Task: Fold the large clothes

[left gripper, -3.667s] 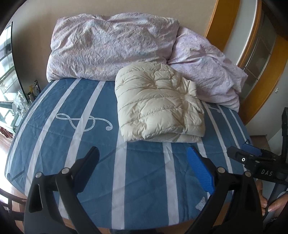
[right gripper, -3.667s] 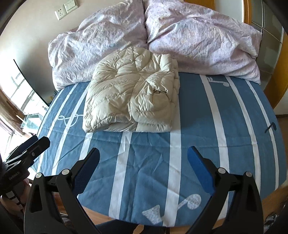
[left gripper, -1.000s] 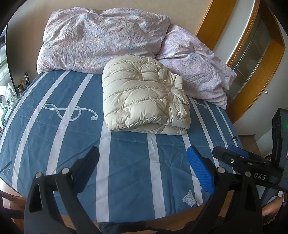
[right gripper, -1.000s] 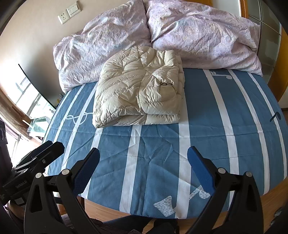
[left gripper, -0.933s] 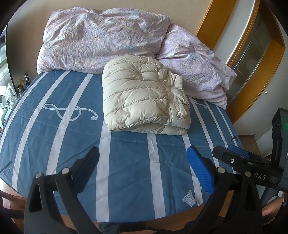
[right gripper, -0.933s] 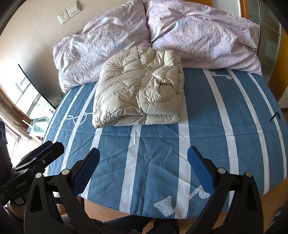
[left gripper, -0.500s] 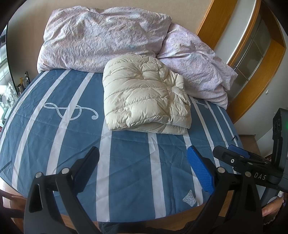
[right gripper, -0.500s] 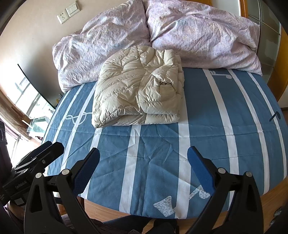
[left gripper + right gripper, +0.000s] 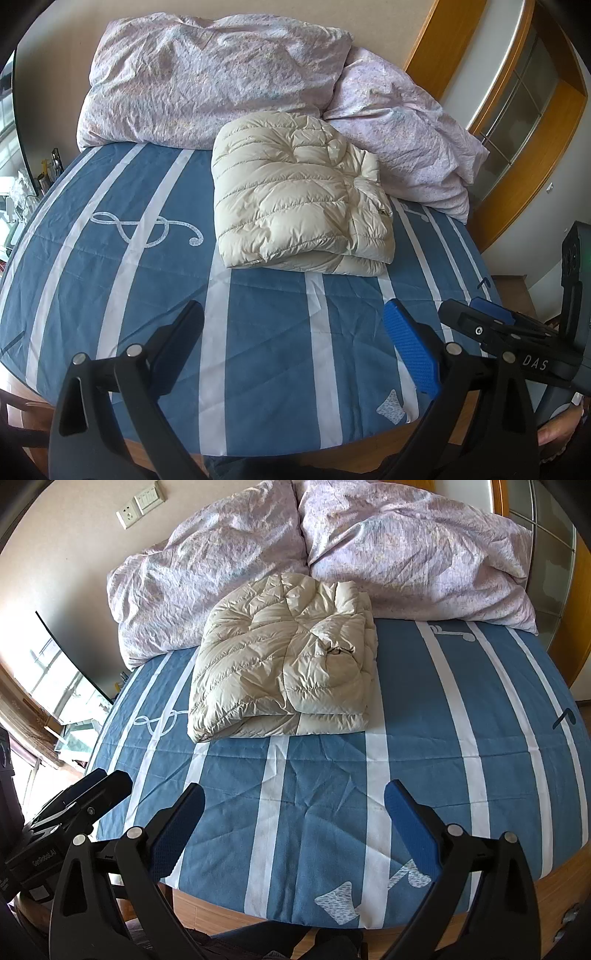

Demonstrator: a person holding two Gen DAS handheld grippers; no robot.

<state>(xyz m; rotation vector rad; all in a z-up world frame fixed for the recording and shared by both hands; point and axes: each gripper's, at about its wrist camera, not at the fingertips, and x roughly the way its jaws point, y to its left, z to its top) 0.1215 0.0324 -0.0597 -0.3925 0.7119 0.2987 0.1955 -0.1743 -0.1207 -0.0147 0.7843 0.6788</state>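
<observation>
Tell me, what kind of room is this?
Most likely a bedroom: a bed with a blue, white-striped sheet, two crumpled lilac pillows against the wall, and a folded cream puffer jacket on it.

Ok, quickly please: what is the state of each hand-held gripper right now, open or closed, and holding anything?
Left hand-held gripper: open, holding nothing, above the bed sheet.
Right hand-held gripper: open, holding nothing; the folded jacket lies untouched.

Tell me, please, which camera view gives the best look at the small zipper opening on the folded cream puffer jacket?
The right wrist view: the puffer jacket faces it from above, so the dark zipper opening shows plainly. In the left wrist view the jacket is seen from its other side, and only a tiny dark speck shows at its right edge.
</observation>
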